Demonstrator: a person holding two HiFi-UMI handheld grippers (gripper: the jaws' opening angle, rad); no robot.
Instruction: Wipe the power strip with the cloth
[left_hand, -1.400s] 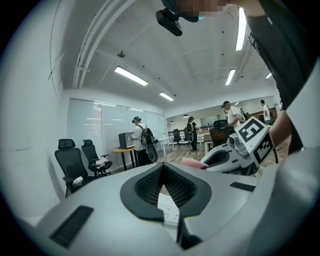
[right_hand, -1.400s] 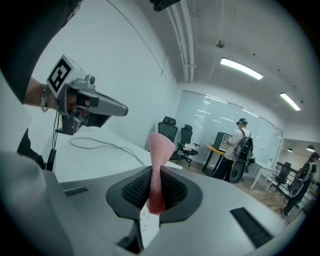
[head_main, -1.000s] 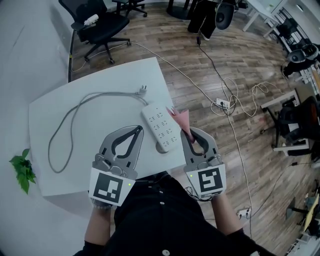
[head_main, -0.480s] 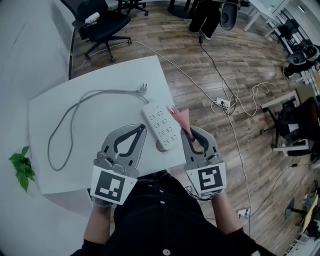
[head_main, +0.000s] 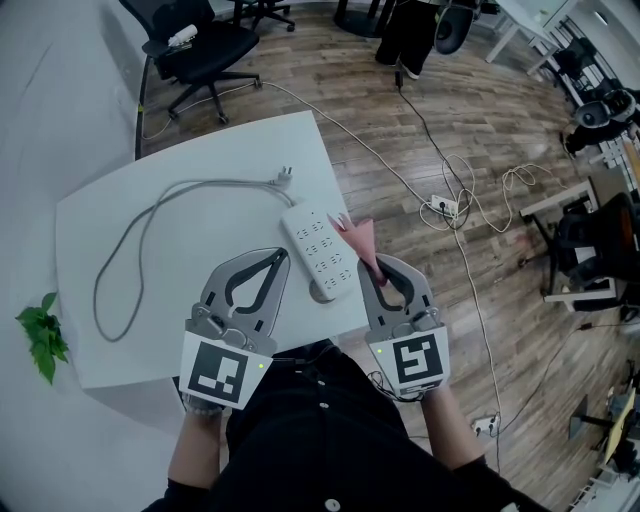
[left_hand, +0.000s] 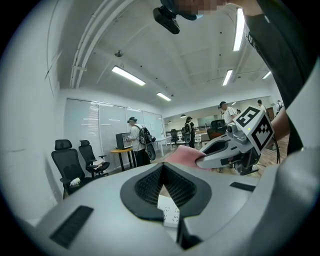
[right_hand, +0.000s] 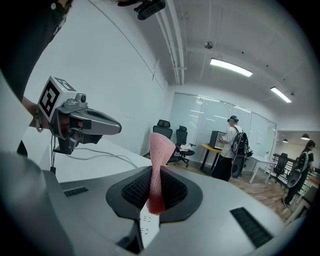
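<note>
The white power strip (head_main: 322, 252) lies slantwise near the right edge of the white table (head_main: 120, 340). Its grey cable (head_main: 130, 240) loops off to the left and ends in a loose plug (head_main: 287, 178). My right gripper (head_main: 375, 266) is shut on a pink cloth (head_main: 359, 236), which sticks up beside the strip's right side. In the right gripper view the cloth (right_hand: 160, 160) stands pinched between the jaws, with the strip (right_hand: 147, 226) showing below. My left gripper (head_main: 276, 259) is shut on nothing, just left of the strip. The left gripper view shows the strip (left_hand: 169, 212) under the jaws.
A small green plant (head_main: 42, 340) sits at the table's left edge. A black office chair (head_main: 195, 50) stands beyond the table. Cables and a second power strip (head_main: 445, 208) lie on the wooden floor to the right. People stand by desks in the distance.
</note>
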